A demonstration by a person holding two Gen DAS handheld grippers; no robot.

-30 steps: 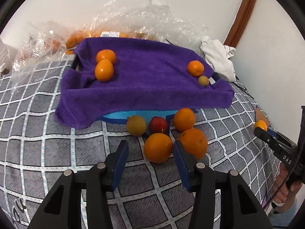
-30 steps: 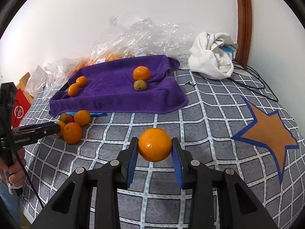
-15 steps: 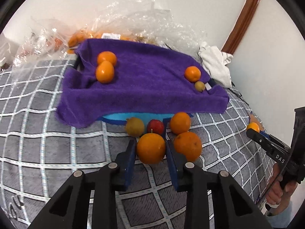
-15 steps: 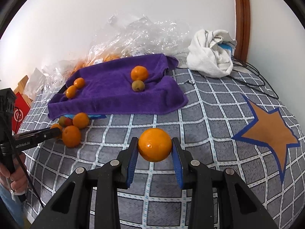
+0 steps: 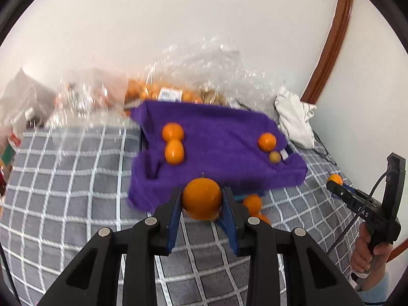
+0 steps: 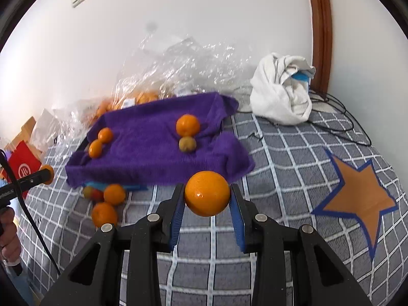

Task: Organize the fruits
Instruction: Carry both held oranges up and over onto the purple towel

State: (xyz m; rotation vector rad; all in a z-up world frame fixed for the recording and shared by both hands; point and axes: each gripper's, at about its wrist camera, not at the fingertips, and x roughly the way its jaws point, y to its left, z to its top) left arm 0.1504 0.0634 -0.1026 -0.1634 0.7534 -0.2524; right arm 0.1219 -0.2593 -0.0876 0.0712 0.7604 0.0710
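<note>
Oranges, two held: one orange (image 5: pixel 202 198) is clamped between the blue pads of the left gripper (image 5: pixel 201 202), whose jaws have just been closing onto it; a second orange (image 6: pixel 207 193) is pinched between the pads of the right gripper (image 6: pixel 206 199). Both are carried clear above the grey checked bedspread (image 6: pixel 280 158). Loose oranges (image 6: pixel 104 213) and a reddish fruit (image 6: pixel 95 193) are seen on the bedspread at the towel's near edge. Beyond, a purple towel (image 6: pixel 153 140) bears three oranges (image 5: pixel 174 152) and a small brownish fruit (image 6: pixel 187 144). Farthest: crumpled clear plastic bags (image 6: pixel 183 63), a white cloth (image 6: pixel 280 97).
</note>
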